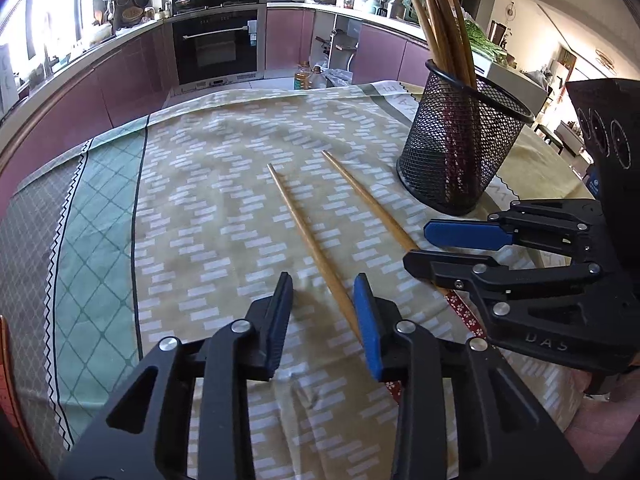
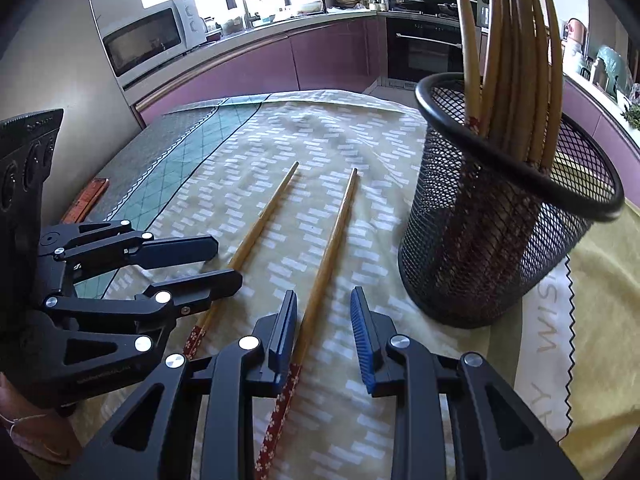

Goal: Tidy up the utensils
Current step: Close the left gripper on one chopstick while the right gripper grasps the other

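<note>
Two wooden chopsticks lie side by side on the patterned cloth (image 1: 208, 184) that covers the tabletop. The left chopstick (image 1: 308, 240) passes between the open jaws of the left gripper (image 1: 323, 308); its red flowered end is hidden under them. The right chopstick (image 2: 328, 248) lies between the open jaws of the right gripper (image 2: 324, 320), close to the left pad. The black wire-mesh holder (image 2: 500, 248) stands just beside, full of thin tapered chopsticks (image 2: 516, 60), tops cut off.
</note>
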Available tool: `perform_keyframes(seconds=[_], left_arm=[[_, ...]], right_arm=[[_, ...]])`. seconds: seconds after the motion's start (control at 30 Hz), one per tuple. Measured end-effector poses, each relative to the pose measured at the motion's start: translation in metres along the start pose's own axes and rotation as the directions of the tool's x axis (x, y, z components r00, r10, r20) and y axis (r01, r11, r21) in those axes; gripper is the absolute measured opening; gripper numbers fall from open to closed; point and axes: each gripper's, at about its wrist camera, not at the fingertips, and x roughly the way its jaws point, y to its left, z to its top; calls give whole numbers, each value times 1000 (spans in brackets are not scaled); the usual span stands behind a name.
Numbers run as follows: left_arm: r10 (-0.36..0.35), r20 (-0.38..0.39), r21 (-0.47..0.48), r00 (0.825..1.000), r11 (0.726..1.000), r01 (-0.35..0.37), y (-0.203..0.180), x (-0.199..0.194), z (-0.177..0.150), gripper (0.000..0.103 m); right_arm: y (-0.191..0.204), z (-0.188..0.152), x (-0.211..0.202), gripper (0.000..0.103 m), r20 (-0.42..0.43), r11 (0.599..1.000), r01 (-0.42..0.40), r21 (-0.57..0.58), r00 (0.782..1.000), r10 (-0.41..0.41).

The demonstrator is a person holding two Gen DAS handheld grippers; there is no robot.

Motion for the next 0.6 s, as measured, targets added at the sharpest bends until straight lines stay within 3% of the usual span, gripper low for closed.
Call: perform_keyframes(seconds=[0.23,0.6], left_arm=[[-10,4,-21,1000,1000,11,3,1,0,26],[-35,14,-42,999,998,36,8,3,1,20]], right_arm=[[-2,5,4,13,-3,1000,18,26,1000,-18],[-8,4,4,7,-6,996,11,84,1000,-11]])
